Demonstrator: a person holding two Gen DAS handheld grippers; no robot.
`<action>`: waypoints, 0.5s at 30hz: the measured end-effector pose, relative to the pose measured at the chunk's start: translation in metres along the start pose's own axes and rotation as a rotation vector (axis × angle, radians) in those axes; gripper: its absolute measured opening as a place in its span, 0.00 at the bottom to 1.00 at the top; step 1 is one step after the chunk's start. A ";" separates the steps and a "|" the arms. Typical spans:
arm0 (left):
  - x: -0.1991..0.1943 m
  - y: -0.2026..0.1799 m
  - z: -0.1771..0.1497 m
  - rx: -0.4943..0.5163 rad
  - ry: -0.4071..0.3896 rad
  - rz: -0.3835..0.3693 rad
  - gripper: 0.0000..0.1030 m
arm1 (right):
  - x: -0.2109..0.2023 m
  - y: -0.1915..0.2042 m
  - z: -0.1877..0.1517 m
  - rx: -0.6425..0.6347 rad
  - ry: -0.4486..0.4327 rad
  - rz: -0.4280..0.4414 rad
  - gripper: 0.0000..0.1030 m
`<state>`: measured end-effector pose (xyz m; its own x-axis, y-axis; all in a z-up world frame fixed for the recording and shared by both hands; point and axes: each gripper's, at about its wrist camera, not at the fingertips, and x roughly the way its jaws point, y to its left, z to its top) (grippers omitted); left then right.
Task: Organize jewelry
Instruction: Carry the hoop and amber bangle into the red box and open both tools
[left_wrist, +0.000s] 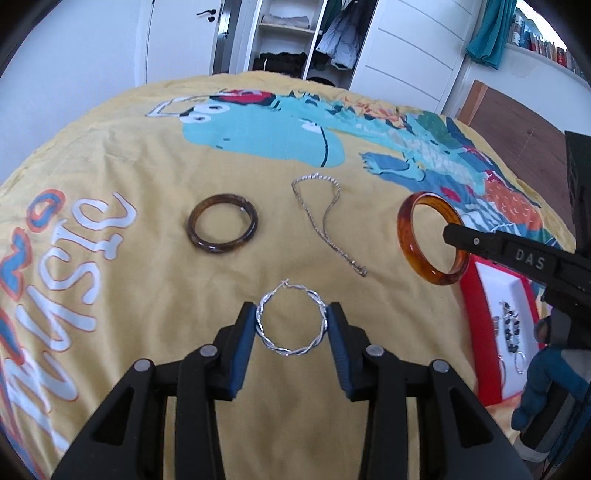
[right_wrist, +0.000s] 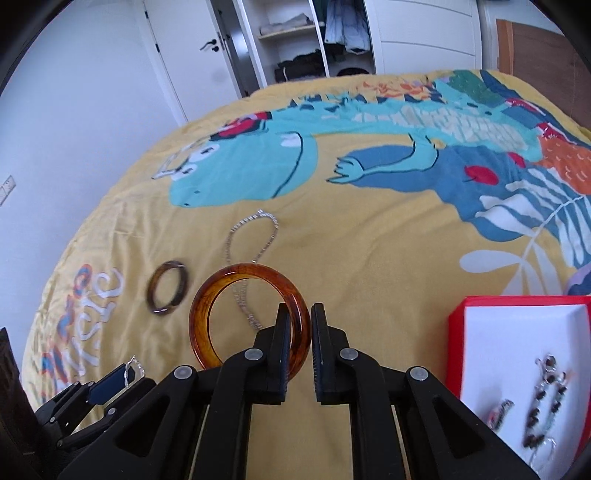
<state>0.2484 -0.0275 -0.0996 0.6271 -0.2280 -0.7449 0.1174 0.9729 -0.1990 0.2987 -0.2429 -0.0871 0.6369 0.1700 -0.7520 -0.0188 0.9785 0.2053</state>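
Note:
My left gripper is shut on a twisted silver hoop earring, pinched between both pads just above the yellow bedspread. My right gripper is shut on an amber bangle and holds it upright; it also shows in the left wrist view. A dark brown bangle and a silver chain lie flat on the bedspread beyond the grippers. A red box with a white lining lies at the right and holds a dark beaded piece and smaller items.
The yellow bedspread with a blue dinosaur print covers the whole bed. An open wardrobe and white doors stand behind the bed. A bookshelf is at the far right.

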 end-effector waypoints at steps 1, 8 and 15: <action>-0.010 -0.001 0.000 0.002 -0.010 0.000 0.35 | -0.012 0.003 -0.001 -0.004 -0.011 0.003 0.10; -0.083 -0.013 0.000 0.019 -0.097 0.017 0.35 | -0.093 0.014 -0.012 -0.008 -0.088 0.024 0.10; -0.145 -0.032 -0.009 0.061 -0.169 0.023 0.35 | -0.157 0.019 -0.034 -0.021 -0.146 0.017 0.10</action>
<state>0.1464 -0.0260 0.0091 0.7500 -0.2015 -0.6299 0.1449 0.9794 -0.1407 0.1723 -0.2470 0.0138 0.7413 0.1692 -0.6495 -0.0456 0.9782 0.2028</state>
